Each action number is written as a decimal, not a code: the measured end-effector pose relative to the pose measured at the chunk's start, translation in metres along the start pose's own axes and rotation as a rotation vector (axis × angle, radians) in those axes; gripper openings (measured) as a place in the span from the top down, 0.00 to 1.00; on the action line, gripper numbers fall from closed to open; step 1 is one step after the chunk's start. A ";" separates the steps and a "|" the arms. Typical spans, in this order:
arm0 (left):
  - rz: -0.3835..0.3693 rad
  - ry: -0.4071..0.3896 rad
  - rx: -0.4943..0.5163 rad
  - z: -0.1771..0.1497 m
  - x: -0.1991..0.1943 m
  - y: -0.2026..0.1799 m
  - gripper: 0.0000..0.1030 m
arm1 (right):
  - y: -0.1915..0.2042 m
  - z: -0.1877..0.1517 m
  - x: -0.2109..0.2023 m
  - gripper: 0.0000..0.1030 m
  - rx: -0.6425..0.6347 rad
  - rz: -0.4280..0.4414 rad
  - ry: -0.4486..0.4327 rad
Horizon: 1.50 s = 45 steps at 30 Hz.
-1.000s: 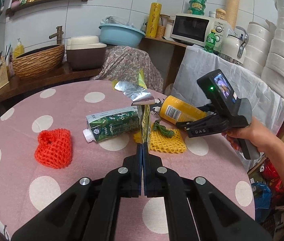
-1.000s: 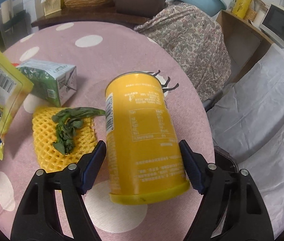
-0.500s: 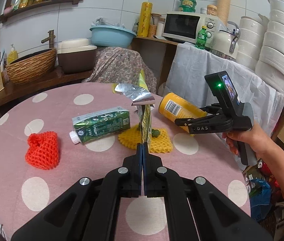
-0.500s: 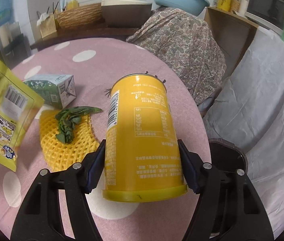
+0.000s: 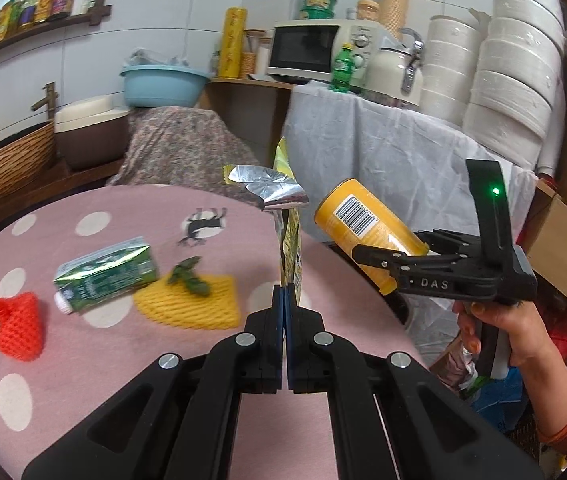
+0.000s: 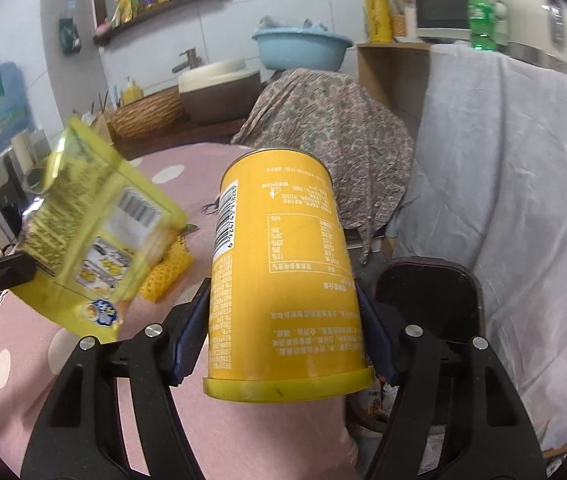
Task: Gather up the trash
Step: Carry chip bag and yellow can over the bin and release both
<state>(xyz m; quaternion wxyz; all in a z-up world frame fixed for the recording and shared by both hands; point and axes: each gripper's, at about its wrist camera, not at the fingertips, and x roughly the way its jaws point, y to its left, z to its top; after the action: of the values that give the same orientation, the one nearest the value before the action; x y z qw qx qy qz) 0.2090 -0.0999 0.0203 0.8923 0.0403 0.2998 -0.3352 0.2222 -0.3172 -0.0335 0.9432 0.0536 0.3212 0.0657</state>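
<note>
2 grippers carry trash above the pink table (image 5: 131, 208): left gripper (image 5: 286, 300) pinches a yellow snack bag (image 5: 292, 248); right gripper (image 6: 283, 344) clamps a yellow can (image 6: 283, 272).

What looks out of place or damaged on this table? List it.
The green carton lies on its side on the pink tablecloth, crumpled. Wilted greens sit on a yellow foam net, and a red foam net lies loose nearby. The torn-open snack bag and yellow can are in the claws, off the table.
</note>
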 end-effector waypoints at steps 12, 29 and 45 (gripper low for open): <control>-0.123 0.117 0.048 0.040 0.096 -0.095 0.98 | -0.073 -0.059 -0.074 0.34 0.096 -0.225 -0.091; 0.002 0.531 0.080 0.035 0.295 -0.169 0.98 | -0.180 -0.122 -0.068 0.34 0.299 -0.345 -0.009; 0.110 0.664 0.107 0.019 0.370 -0.181 0.68 | -0.215 -0.143 -0.021 0.34 0.351 -0.324 0.075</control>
<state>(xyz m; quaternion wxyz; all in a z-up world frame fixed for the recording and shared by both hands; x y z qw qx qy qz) 0.3265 -0.4571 -0.1488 0.7592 0.2101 0.5535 -0.2704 0.1369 -0.5243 -0.1643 0.9051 0.1621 0.3670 -0.1412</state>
